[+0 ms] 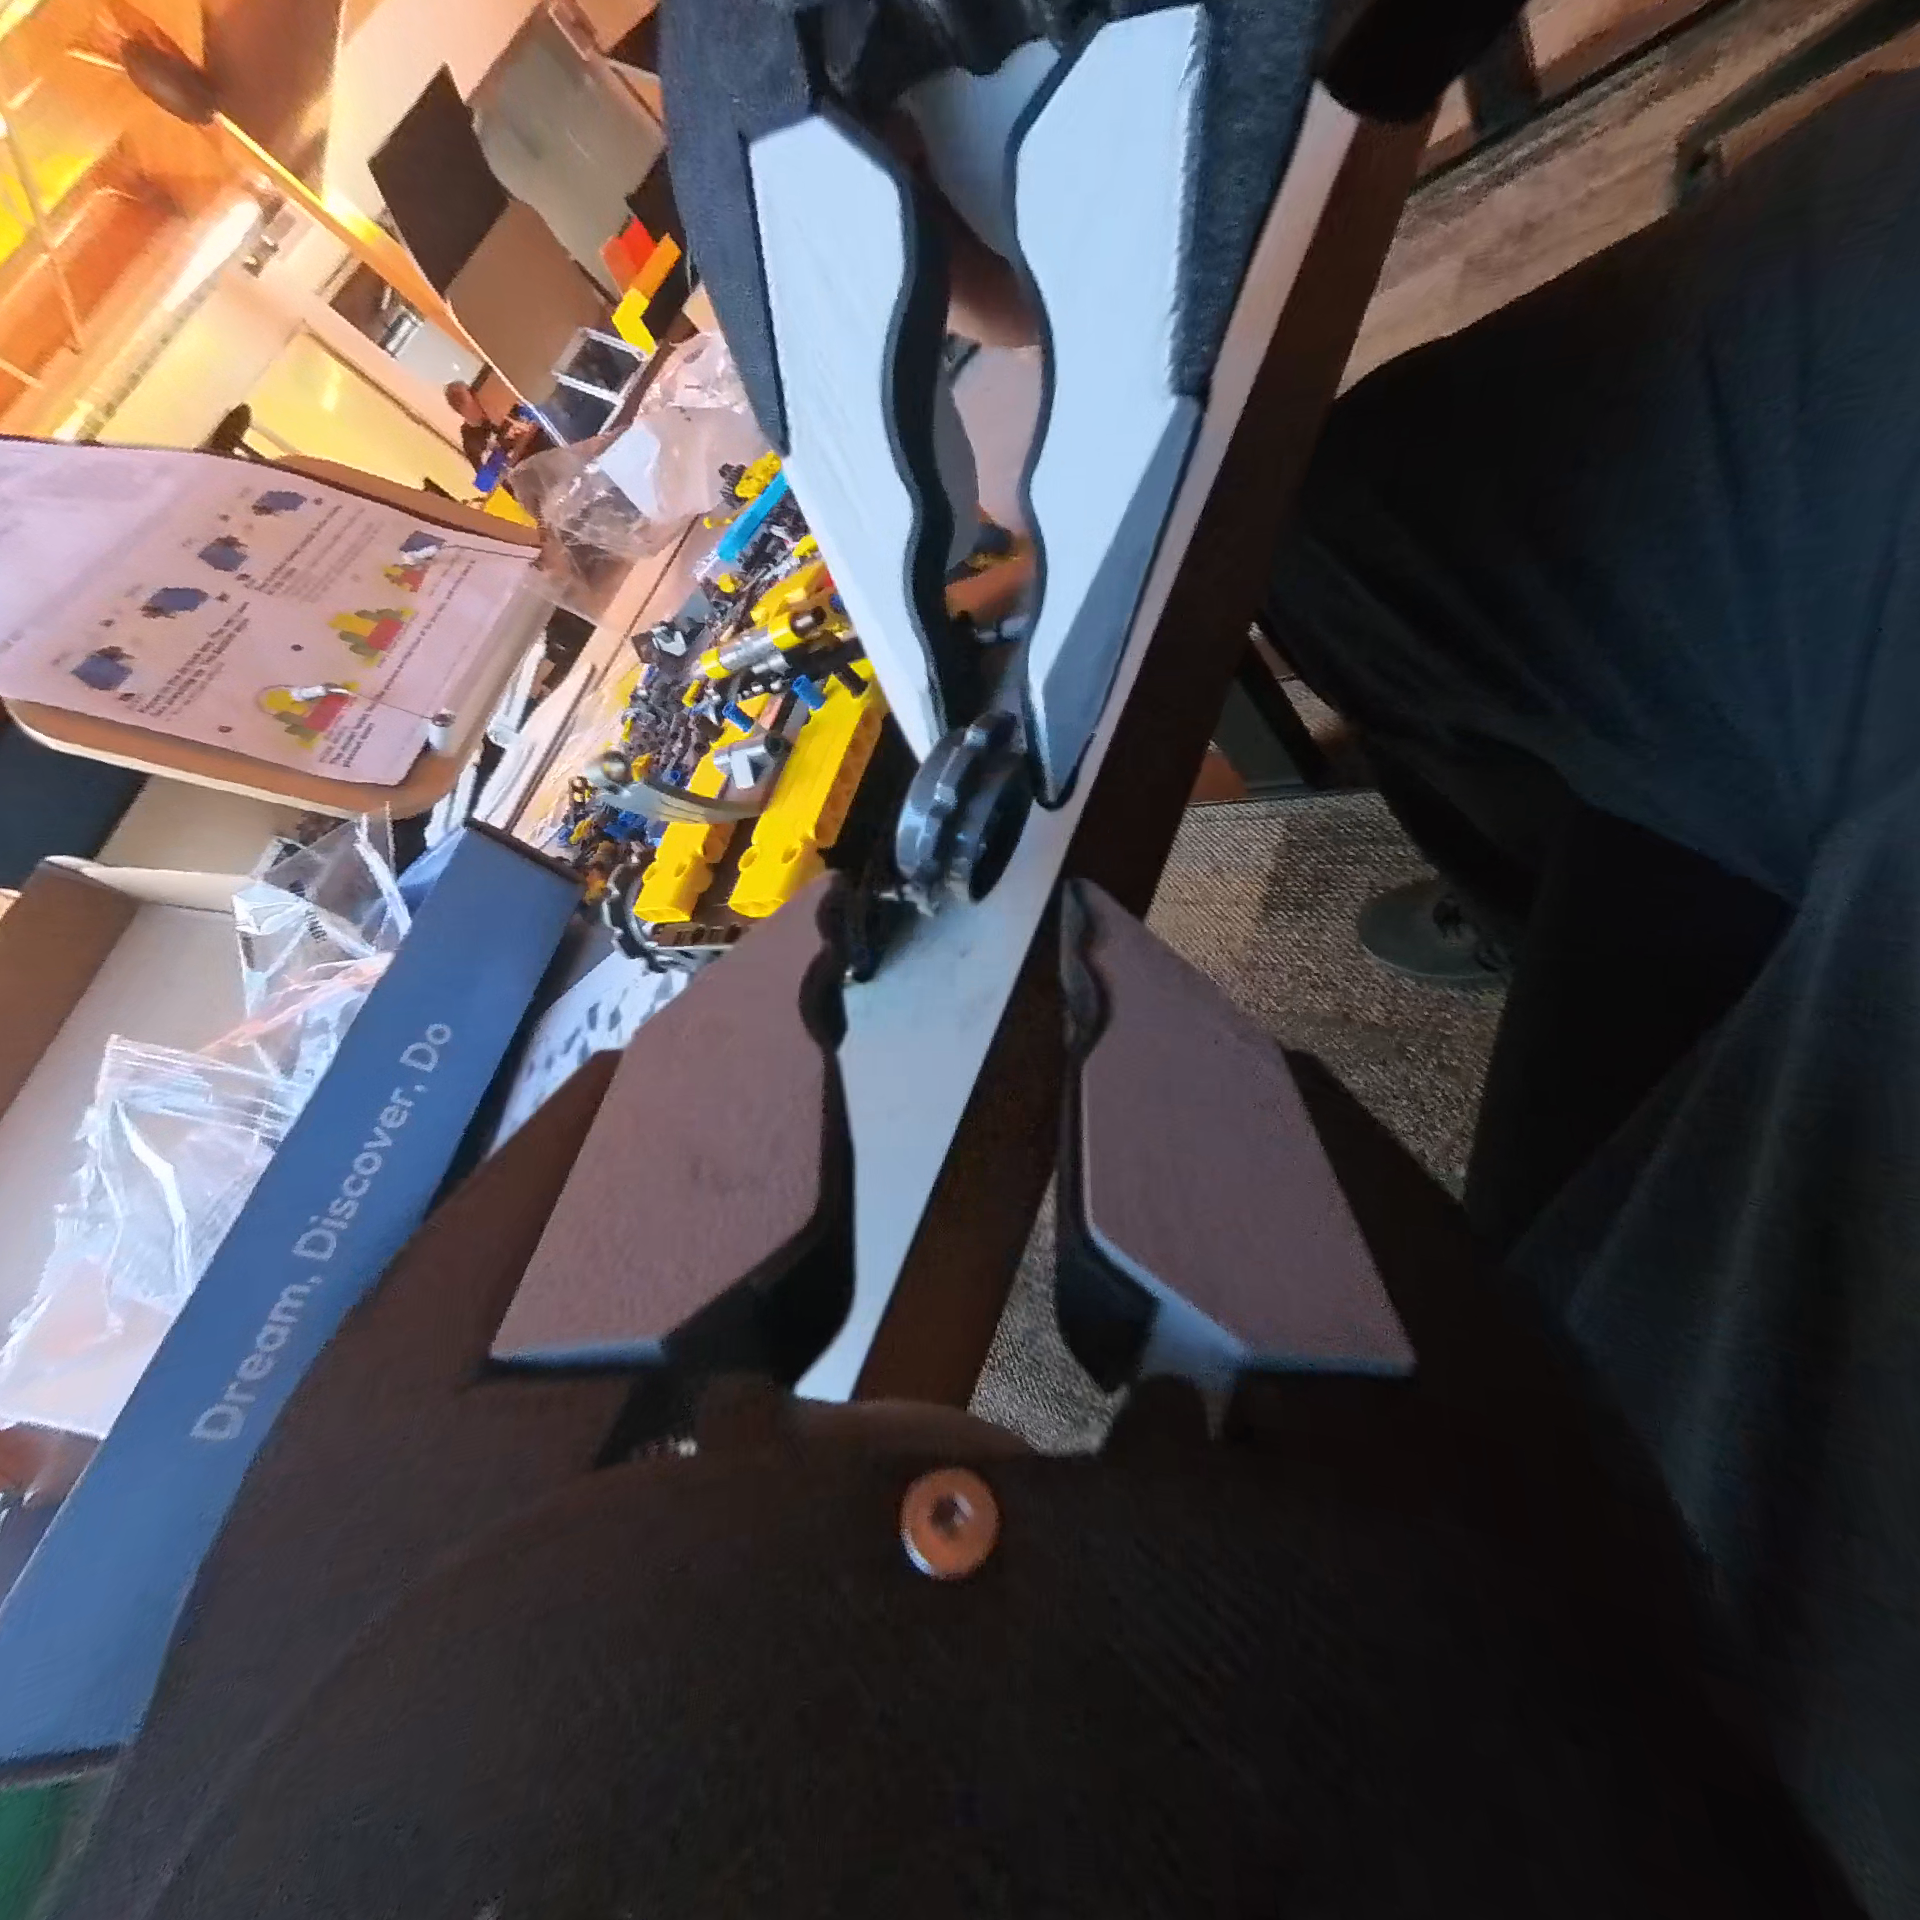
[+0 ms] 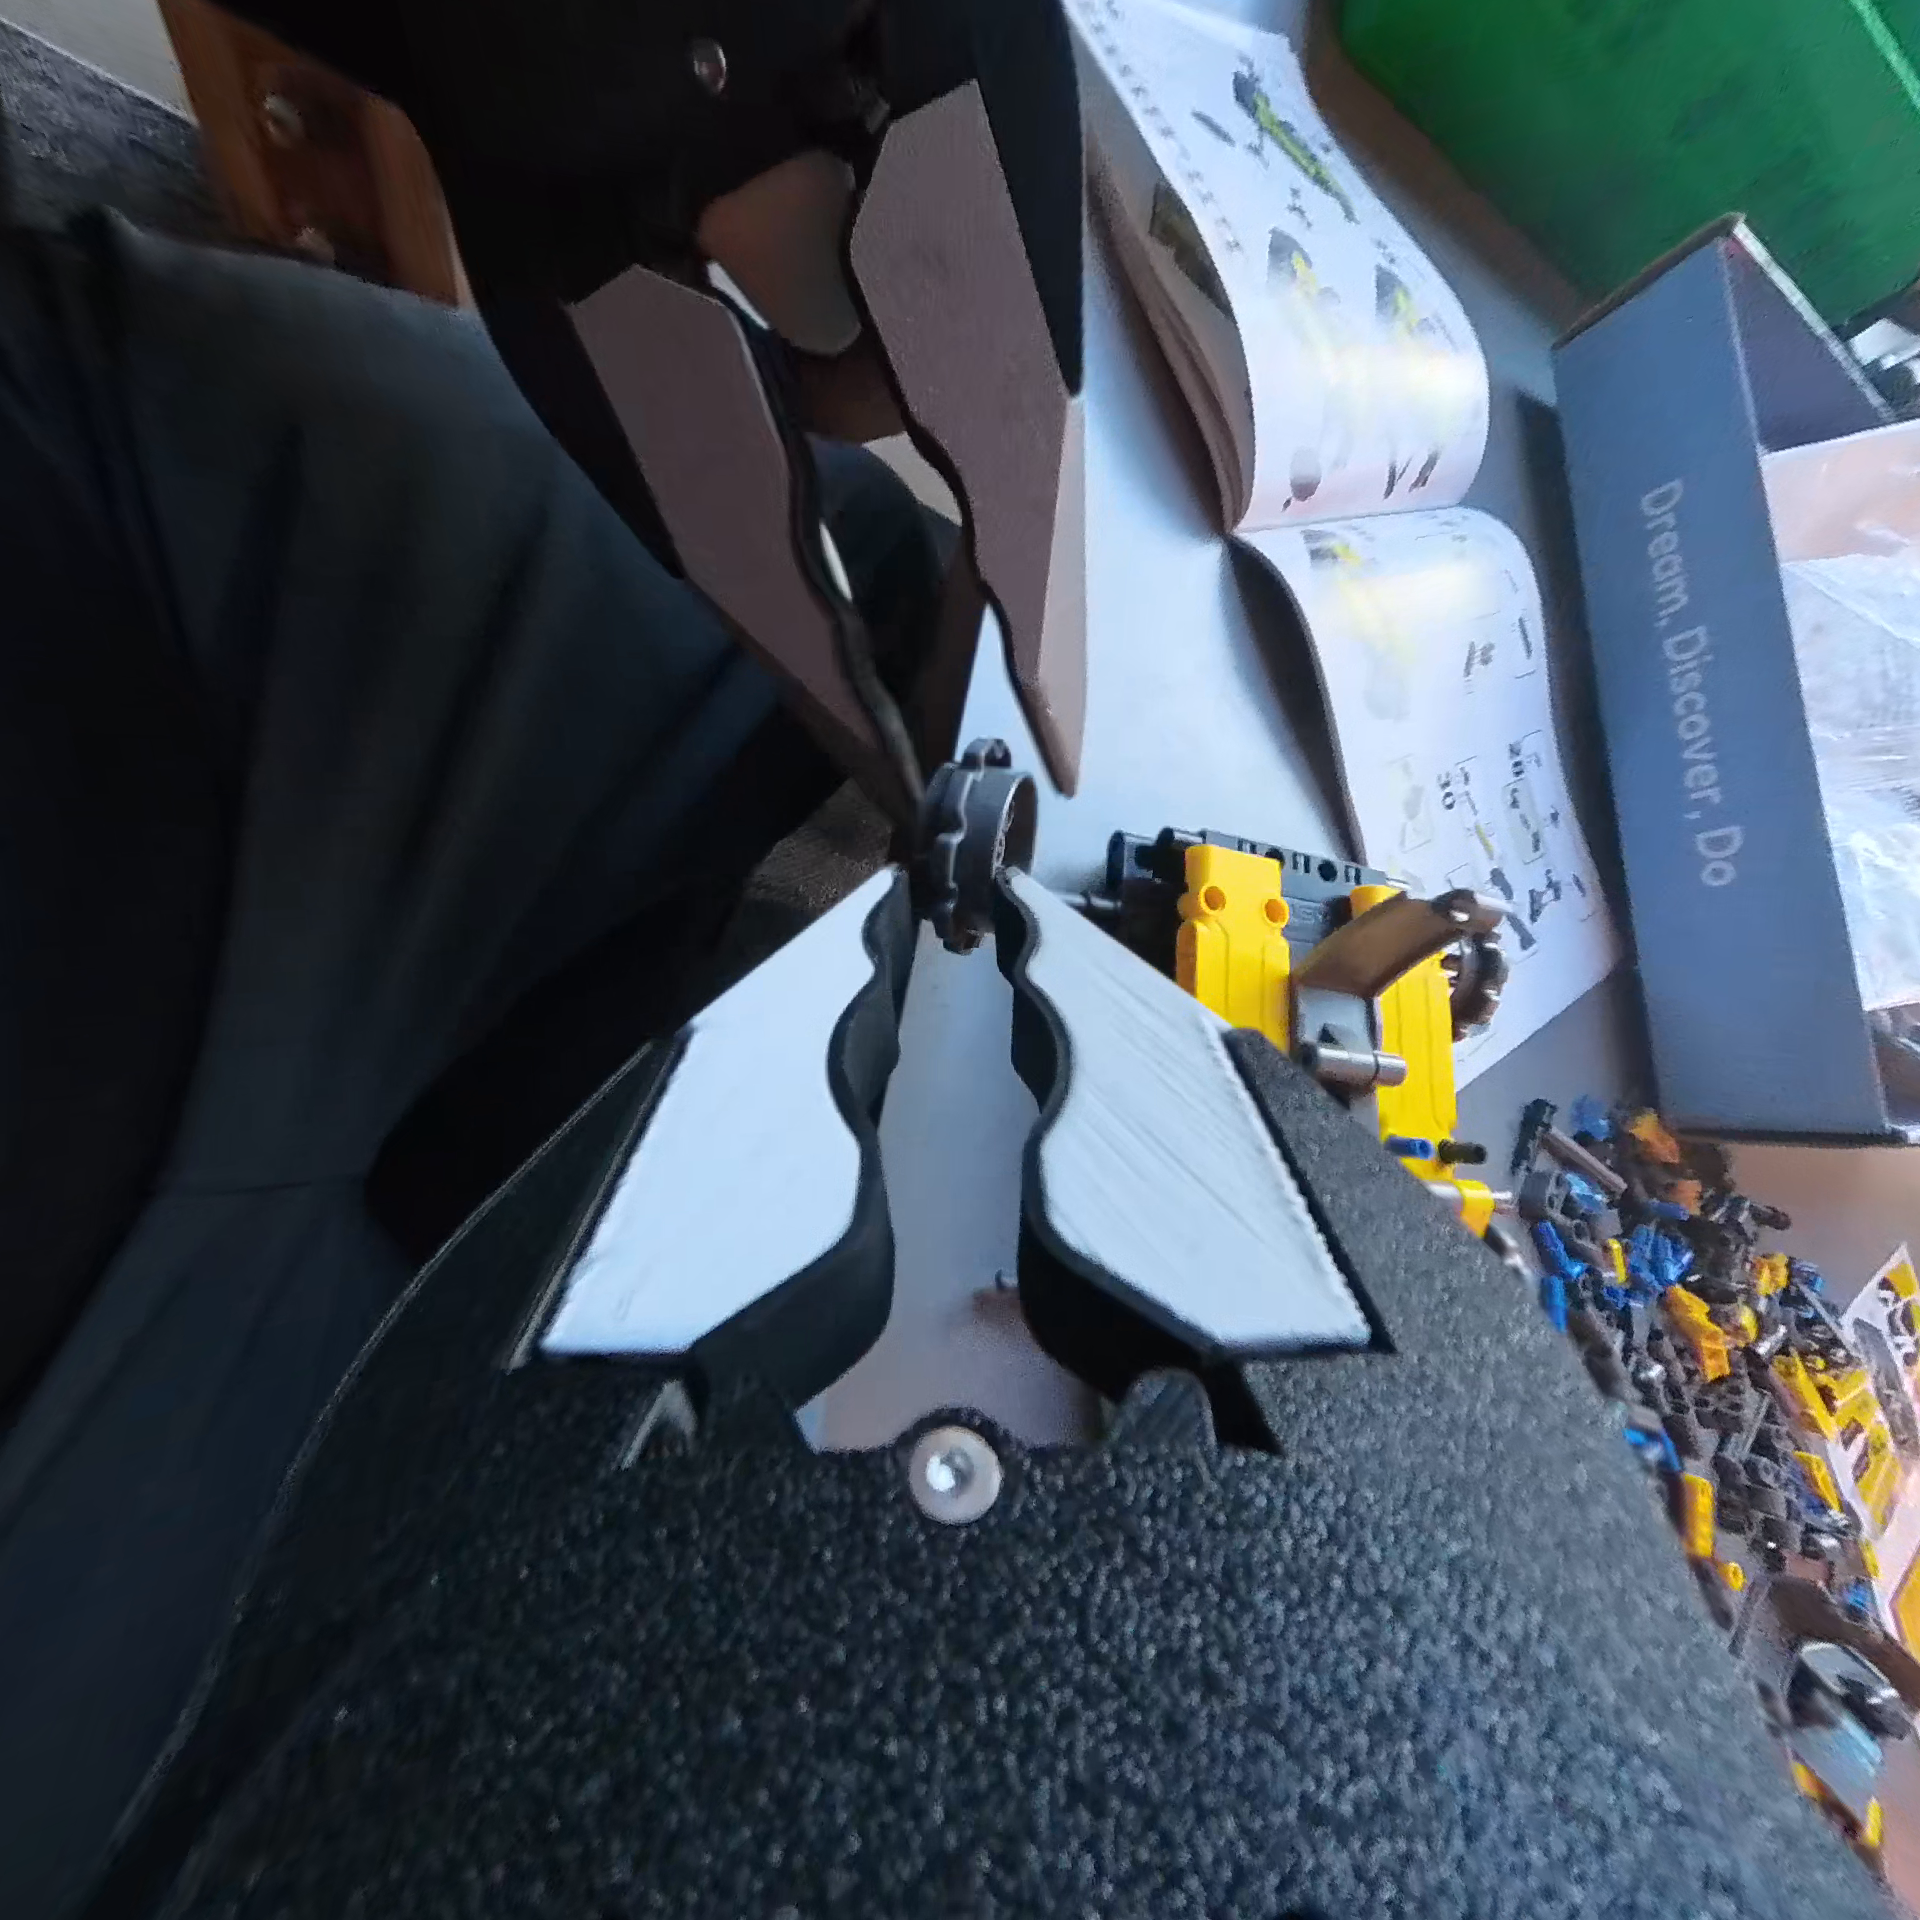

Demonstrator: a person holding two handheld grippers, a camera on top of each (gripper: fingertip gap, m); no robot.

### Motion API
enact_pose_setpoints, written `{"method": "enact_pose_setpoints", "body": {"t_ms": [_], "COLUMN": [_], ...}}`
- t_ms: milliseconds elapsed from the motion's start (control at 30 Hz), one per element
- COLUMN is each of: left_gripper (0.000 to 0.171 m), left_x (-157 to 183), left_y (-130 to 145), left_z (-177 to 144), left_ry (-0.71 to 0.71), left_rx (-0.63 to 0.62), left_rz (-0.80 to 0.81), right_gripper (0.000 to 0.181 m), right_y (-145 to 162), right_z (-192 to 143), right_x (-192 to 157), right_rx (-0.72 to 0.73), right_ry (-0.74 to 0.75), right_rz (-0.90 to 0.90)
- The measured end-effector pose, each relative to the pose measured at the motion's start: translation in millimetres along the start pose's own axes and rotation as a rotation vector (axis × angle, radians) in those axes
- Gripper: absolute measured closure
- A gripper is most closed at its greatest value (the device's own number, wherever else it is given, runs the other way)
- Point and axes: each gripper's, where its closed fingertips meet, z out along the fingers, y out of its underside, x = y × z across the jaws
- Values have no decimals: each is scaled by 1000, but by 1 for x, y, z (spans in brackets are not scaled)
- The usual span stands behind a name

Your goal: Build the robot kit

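A small dark grey toothed ring (image 2: 977, 836) is held over the white table's edge (image 2: 1143, 675). My right gripper (image 2: 956, 888), with white fingers, is shut on the ring's lower rim. It comes in from the top of the left wrist view (image 1: 987, 771), where the ring (image 1: 956, 821) sits at its tips. My left gripper (image 1: 956, 899), with brown fingers, is open. Its tips stand either side of the ring. In the right wrist view the left gripper (image 2: 982, 800) has one tip against the ring and the other just apart.
A yellow and grey brick model (image 2: 1236, 956) stands beside the ring, with a pile of small parts (image 2: 1683, 1299) beyond. An open booklet (image 2: 1434, 665) and a blue-grey box (image 2: 1704, 675) lie farther off. Plastic bags (image 1: 135, 1174) lie past the box. A person's dark clothing (image 1: 1610, 623) is beside the table.
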Motion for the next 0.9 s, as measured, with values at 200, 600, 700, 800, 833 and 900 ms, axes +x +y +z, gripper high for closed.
{"method": "enact_pose_setpoints", "body": {"t_ms": [200, 600, 700, 800, 833, 900], "left_gripper": [142, 154, 159, 159, 159, 159], "left_x": [4, 17, 17, 16, 16, 16], "left_y": [-11, -9, -9, -10, -11, -12], "left_z": [-3, -3, -4, -4, -5, -5], "left_ry": [49, 106, 124, 136, 125, 108], "left_rx": [58, 70, 73, 73, 78, 84], "left_rz": [61, 106, 105, 83, 92, 103], "right_gripper": [166, 167, 167, 166, 166, 166], "right_y": [3, 5, 5, 5, 5, 4], "right_z": [-3, 2, 1, 2, 2, 1], "right_x": [-4, -14, -17, -19, -19, -18], "right_rx": [-19, -37, -41, -44, -44, -41], "right_ry": [-46, -150, -177, -183, -178, -178], "right_rz": [-16, -2, 10, 10, 8, 9]}}
